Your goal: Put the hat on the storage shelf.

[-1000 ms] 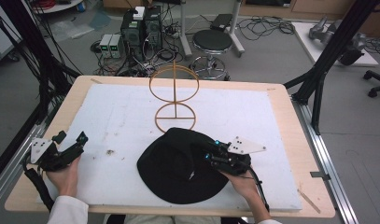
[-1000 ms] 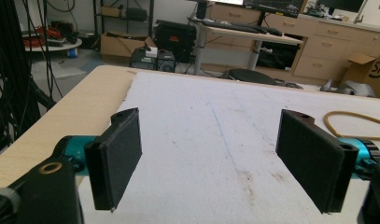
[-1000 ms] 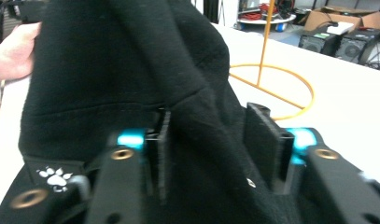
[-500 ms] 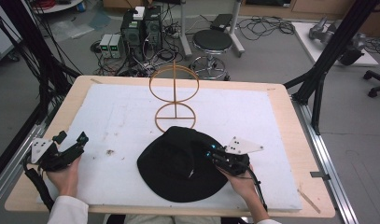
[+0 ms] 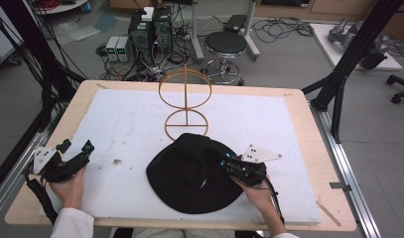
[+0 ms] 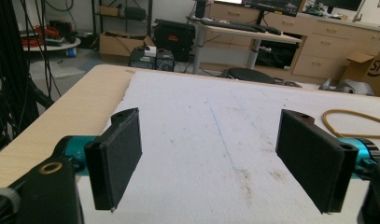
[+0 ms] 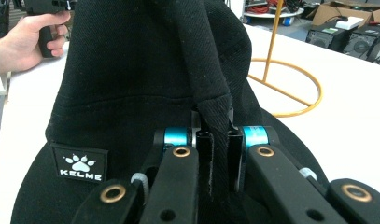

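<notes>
A black bucket hat [image 5: 193,171] with a KELME paw patch [image 7: 79,169] lies on the white mat near the table's front edge. My right gripper [image 5: 228,165] is shut on a fold of the hat's crown [image 7: 211,93], the cloth pinched between its jaws. A yellow wire hat stand [image 5: 185,101] rises just behind the hat, and its base ring [image 7: 290,88] lies on the mat to the right in the right gripper view. My left gripper [image 5: 83,151] rests at the front left, open, with nothing between its pads [image 6: 117,156].
The white foam mat [image 5: 269,129] covers most of the wooden table [image 5: 301,101]. Small dark specks [image 5: 116,161] lie on the mat between left gripper and hat. A stool and computer boxes stand on the floor beyond the far edge.
My right gripper has shifted a little further onto the hat, gathering the crown fabric. The left gripper has stayed in place.
</notes>
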